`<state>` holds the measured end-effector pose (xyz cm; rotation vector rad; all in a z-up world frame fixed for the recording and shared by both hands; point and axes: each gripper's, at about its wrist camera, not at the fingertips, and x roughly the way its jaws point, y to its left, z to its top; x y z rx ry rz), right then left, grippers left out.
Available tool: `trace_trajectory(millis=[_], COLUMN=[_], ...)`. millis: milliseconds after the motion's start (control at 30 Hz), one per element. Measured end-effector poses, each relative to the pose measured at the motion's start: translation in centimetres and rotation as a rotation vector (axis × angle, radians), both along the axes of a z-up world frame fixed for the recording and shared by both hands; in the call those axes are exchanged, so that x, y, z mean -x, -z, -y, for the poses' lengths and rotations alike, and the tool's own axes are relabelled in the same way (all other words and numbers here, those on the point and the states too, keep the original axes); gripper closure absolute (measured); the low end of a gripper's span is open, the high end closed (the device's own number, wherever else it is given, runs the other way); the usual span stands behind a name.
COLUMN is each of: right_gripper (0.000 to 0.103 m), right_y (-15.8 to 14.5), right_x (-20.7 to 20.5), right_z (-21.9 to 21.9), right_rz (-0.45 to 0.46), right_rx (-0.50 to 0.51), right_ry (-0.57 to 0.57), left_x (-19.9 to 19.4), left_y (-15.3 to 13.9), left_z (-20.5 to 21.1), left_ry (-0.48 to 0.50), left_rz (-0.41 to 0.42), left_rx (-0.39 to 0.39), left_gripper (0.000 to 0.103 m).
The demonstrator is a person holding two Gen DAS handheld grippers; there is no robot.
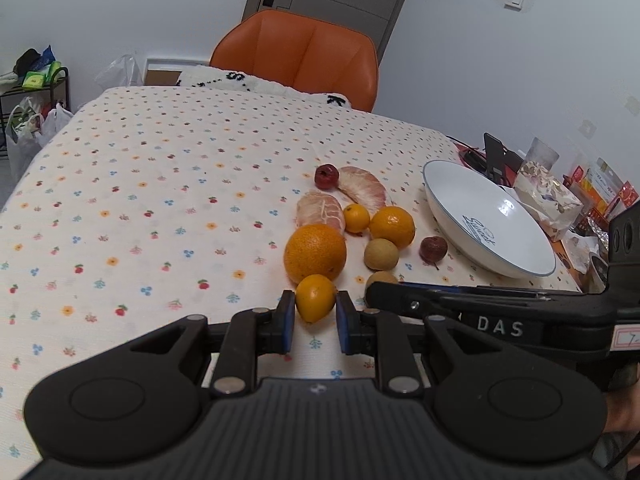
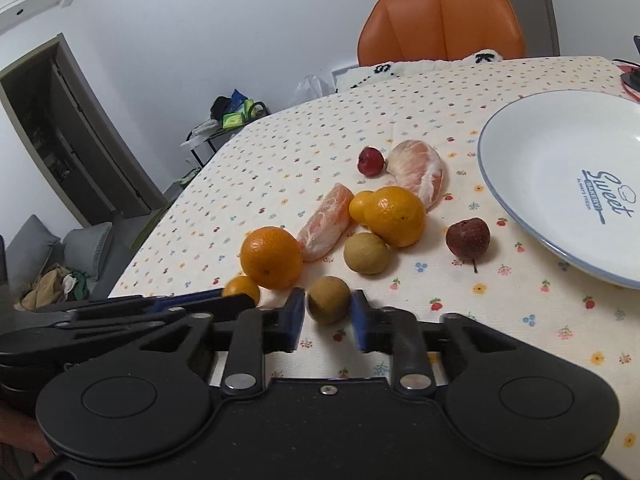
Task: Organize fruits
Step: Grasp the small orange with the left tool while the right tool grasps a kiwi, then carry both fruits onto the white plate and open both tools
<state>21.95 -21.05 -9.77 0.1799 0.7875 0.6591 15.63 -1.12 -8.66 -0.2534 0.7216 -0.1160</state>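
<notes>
My left gripper is shut on a small orange fruit that rests on the flowered tablecloth. To its right, my right gripper is shut on a round brown fruit, also on the cloth. Behind them lie a large orange, a second orange, another brown fruit, two peeled pomelo pieces, a small orange fruit and two dark red fruits. A white plate with blue lettering stands empty at the right.
An orange chair stands at the table's far side. Packets, a glass and a phone stand crowd the table's right edge. A rack with bags is off to the left. The cloth's left half holds nothing.
</notes>
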Motion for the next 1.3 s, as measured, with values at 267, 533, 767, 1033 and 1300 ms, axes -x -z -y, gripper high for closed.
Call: trace_trajectory(millis=[267,533,767,1033,1300], right_gripper=[0.08,0.08,0.08,0.08,0.08], right_y=[-1.1,-2.6,-3.6,-3.7,-3.3], right_x=[0.9,1.6,1.9,1.8,1.2], right_z=[2.1,4.7,6.8,9.4,11.6], right_rz=[0.032,0.078,0.111,0.124,0.128], right_rx=[-0.036,-0.067,-0.084,-0.088,-0.08], right_ry=[0.027,0.073,0.119,0.186,0.243], left_x=[-0.1,-0.5,-1.0,-1.9,-2.8], left_y=[-0.9,-2.3,-3.2,-3.6,-3.7], left_z=[0.8,2.7,4.4,6.5,8.3], left_ry=[0.007,0.038,0.067,0.101,0.131], left_rz=[0.018,0.051,0.073,0.089,0.093], left_rx=[-0.022,-0.042,-0.055,-0.062,-0.069], left_gripper=[0.083,0.083,0.083,0.083,0.083])
